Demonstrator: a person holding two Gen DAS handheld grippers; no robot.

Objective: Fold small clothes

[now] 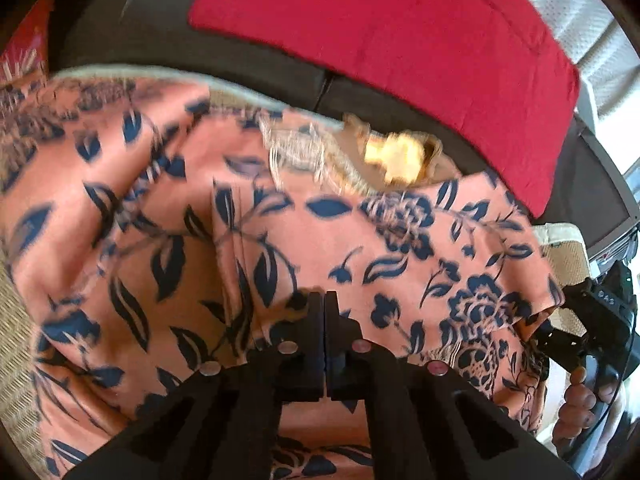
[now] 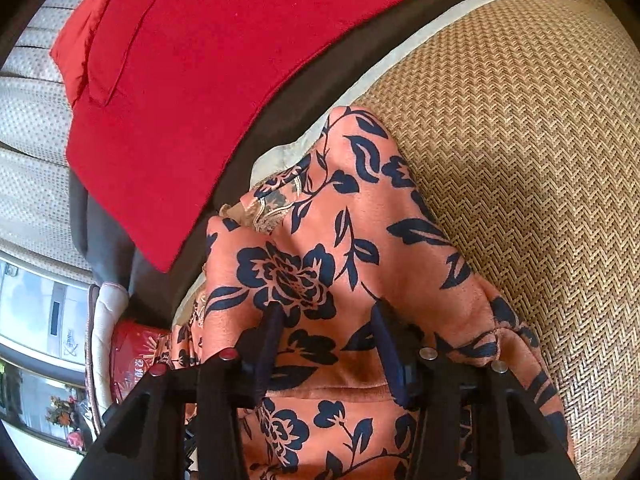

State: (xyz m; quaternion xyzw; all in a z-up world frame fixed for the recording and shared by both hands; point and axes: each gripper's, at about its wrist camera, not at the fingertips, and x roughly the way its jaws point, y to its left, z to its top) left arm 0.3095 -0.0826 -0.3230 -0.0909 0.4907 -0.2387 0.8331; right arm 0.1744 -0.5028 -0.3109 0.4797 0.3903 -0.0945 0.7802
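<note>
Floral garment (image 1: 328, 240) sprawls on the woven mat (image 2: 520, 160), bare mat beyond its edge. Left gripper (image 1: 324, 300) clenched over cloth; right gripper (image 2: 326, 316) half-spread above it, red cushion (image 2: 208, 100) behind.

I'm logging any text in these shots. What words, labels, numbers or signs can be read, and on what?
"DAS", uncertain, small white letters on the right gripper's black body, left wrist view.
Gold characters on the red box, right wrist view: too blurred to read.
Mark on the white panel by the window: too small to read.
Floral garment, red cushion, woven mat: no text.
</note>
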